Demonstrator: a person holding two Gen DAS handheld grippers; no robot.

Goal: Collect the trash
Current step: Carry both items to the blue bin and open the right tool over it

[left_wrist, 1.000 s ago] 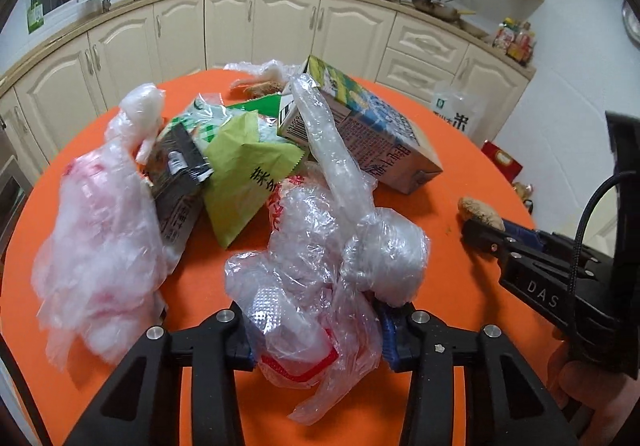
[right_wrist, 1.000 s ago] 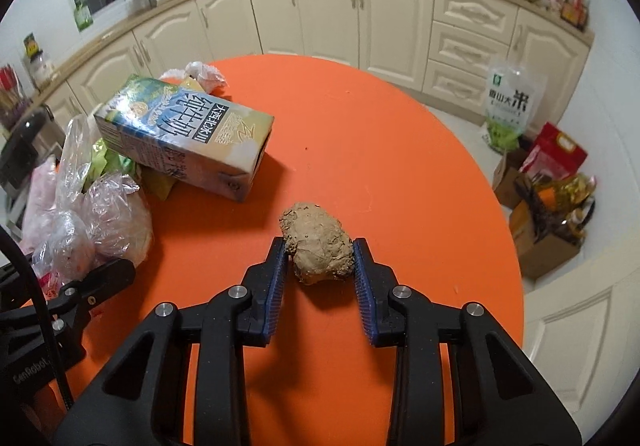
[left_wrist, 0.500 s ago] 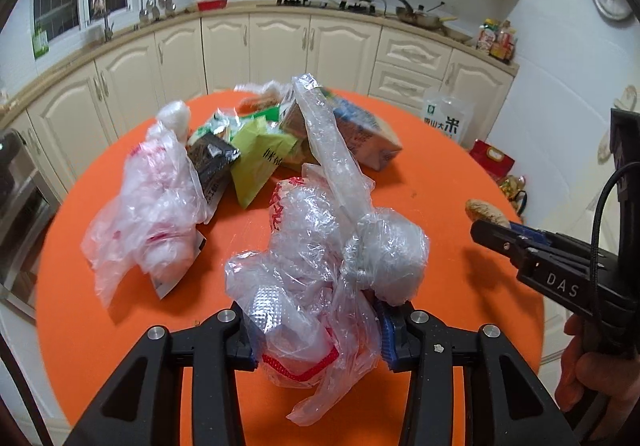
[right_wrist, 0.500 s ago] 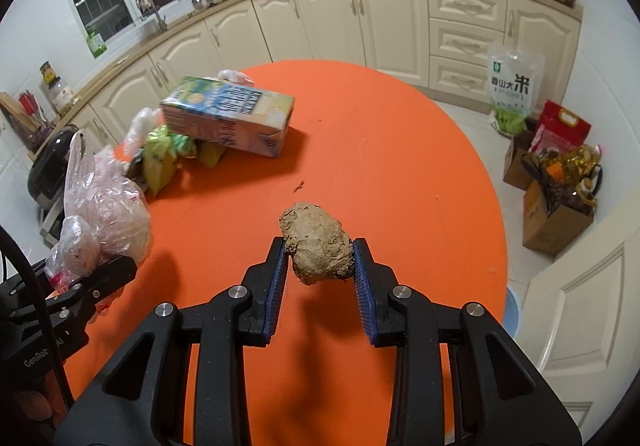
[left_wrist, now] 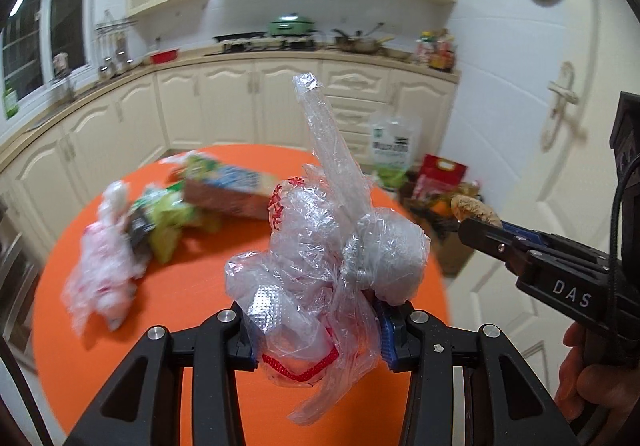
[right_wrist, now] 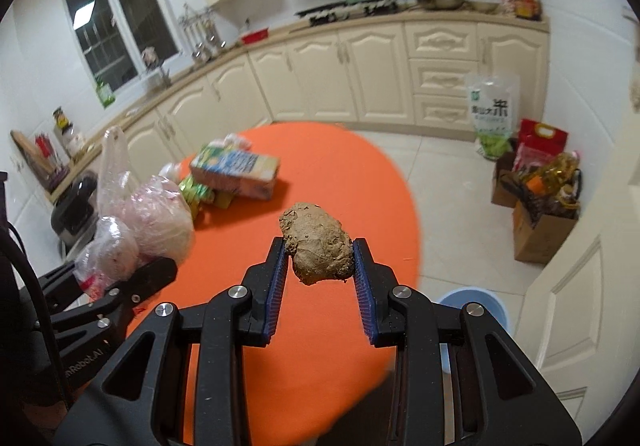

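My left gripper (left_wrist: 316,330) is shut on a bundle of crumpled clear plastic bags (left_wrist: 324,266) and holds it high above the round orange table (left_wrist: 224,266). My right gripper (right_wrist: 320,266) is shut on a brown lump (right_wrist: 316,246), also lifted off the table. The lump shows in the left wrist view (left_wrist: 474,209) at the right gripper's tip. The bundle and the left gripper show in the right wrist view (right_wrist: 140,230) at the left. On the table lie a drink carton (right_wrist: 236,170), green wrappers (left_wrist: 172,222) and a pink-white plastic bag (left_wrist: 104,266).
A blue bucket (right_wrist: 476,306) stands on the tiled floor by the table's right edge, below my right gripper. A cardboard box and bags of groceries (right_wrist: 540,198) sit on the floor by the white door (right_wrist: 580,286). Cream kitchen cabinets (right_wrist: 360,74) run along the back.
Both grippers have risen well above the table and tilted up, each keeping its load. The table and the remaining trash now look smaller and farther. The blue bucket has come into view.
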